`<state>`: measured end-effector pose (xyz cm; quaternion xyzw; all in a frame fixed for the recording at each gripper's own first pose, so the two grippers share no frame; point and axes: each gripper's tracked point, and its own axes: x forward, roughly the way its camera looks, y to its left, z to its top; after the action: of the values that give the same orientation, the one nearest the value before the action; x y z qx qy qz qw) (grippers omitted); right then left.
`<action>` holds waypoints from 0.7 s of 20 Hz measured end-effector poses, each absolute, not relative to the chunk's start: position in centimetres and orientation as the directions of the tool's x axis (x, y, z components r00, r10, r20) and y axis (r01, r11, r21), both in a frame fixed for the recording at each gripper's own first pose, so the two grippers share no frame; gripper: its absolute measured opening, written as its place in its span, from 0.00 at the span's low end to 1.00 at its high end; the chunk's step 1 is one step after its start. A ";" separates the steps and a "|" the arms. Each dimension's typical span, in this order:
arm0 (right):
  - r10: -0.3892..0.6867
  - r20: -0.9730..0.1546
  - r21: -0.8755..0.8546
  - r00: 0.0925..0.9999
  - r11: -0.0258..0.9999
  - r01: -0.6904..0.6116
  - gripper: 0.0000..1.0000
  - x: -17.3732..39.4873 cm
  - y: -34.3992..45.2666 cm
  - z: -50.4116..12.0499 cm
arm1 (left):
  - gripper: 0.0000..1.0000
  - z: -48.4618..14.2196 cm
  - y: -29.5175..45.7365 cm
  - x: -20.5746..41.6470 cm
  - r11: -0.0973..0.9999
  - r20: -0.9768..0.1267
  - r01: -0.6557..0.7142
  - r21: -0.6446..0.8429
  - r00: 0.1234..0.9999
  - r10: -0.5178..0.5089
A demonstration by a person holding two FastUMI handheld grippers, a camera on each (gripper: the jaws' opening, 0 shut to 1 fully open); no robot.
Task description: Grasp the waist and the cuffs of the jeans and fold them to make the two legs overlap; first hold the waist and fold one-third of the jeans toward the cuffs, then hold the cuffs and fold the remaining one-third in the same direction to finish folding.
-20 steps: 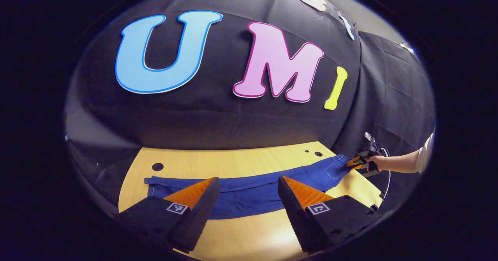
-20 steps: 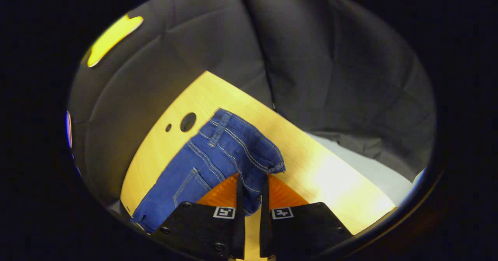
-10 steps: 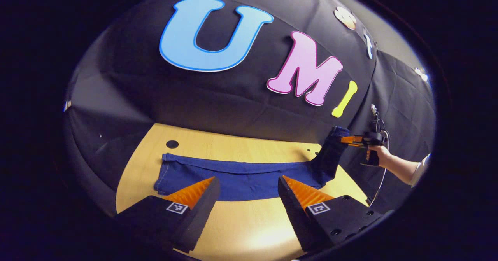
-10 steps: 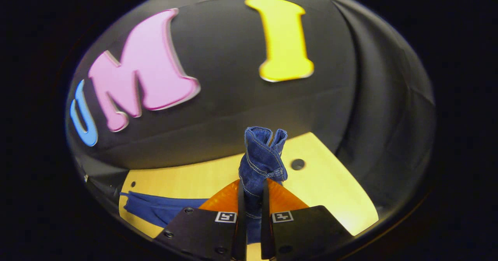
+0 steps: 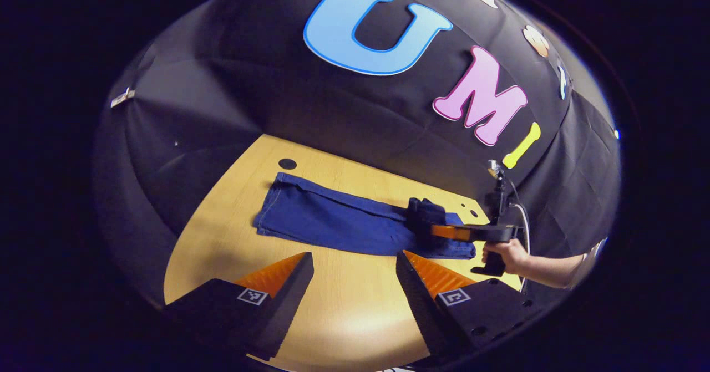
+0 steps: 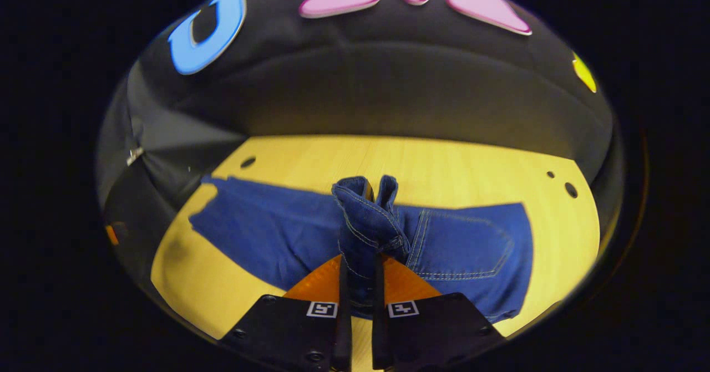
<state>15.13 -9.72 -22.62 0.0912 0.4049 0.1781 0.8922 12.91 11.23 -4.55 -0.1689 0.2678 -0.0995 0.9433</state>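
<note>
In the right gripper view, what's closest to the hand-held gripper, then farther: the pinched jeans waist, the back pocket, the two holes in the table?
1. Bunched blue denim waist, between the right hand-held gripper fingers.
2. Stitched back pocket, just right.
3. Two dark holes in the wooden table, far right.

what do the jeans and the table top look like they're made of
Jeans: blue denim by the look, matte, with pale contrast stitching along the seams and pocket. Table: light wood or wood-look laminate, faint straight grain, smooth with a soft glare; which one I cannot tell.
</note>
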 end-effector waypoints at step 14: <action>0.664 -0.516 0.514 0.541 0.745 -0.424 0.85 5.1 -17.1 -9.6 | 0.95 -11.4 19.2 26.5 0.824 -0.699 -0.263 -0.501 0.684 -0.207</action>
<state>5.11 -17.13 -9.59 0.1663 0.3606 0.3157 0.8618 26.46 19.22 -11.44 -0.2959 0.3969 0.0162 0.8687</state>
